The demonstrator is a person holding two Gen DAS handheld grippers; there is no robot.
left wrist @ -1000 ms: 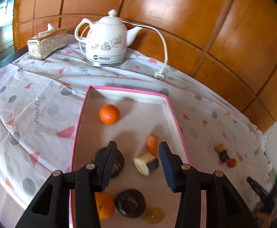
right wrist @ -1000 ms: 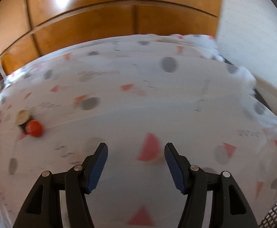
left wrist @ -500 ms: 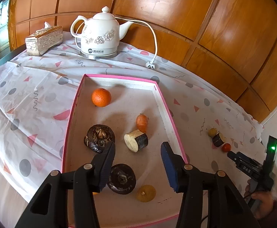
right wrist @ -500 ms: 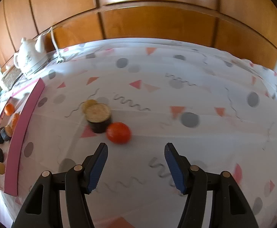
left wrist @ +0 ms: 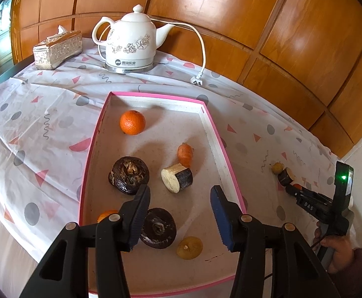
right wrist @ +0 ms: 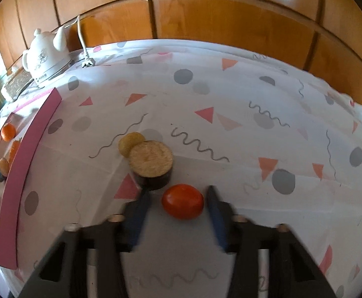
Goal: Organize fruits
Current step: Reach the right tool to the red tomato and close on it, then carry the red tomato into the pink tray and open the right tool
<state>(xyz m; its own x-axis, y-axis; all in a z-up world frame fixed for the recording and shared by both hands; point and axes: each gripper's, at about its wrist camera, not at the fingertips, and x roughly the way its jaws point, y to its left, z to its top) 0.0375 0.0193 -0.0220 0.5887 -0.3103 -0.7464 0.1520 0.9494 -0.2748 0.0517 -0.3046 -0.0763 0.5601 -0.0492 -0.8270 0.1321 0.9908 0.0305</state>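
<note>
Right wrist view puts your right gripper (right wrist: 178,198) low over the white tablecloth with grey dots and pink triangles (right wrist: 230,94), its jaws spread wide with the small red tomato-like fruit (right wrist: 182,201) lying between the blue pads (right wrist: 141,204); neither pad touches it as far as the blur lets you judge. Just beyond the left fingertip stands a short dark-skinned cylinder with a pale cut top (right wrist: 151,165), and a flat yellowish round slice (right wrist: 128,142) lies against its far side. The pink-rimmed shallow tray (right wrist: 24,156) sits well to the left of these three pieces.

In your left wrist view the left gripper (left wrist: 179,211) hangs above the near half of that tray (left wrist: 215,134), jaws spread and holding nothing. Inside the tray you have a round orange (left wrist: 132,122) near the far left corner, a small carrot-shaped orange piece (left wrist: 185,154) touching a dark-skinned stub with a white cut face (left wrist: 176,177), a dark wrinkled round fruit (left wrist: 128,175) left of the stub, a second dark round fruit (left wrist: 159,228) beside your left finger, a yellow dried-looking slice (left wrist: 189,247) near it, and another orange (left wrist: 105,215) partly hidden behind that finger.

Behind the tray stand a white ceramic electric kettle with flower print (left wrist: 130,42), its white cord and plug (left wrist: 197,79) lying on the cloth, and a silver patterned tissue box (left wrist: 56,49) further left.
</note>
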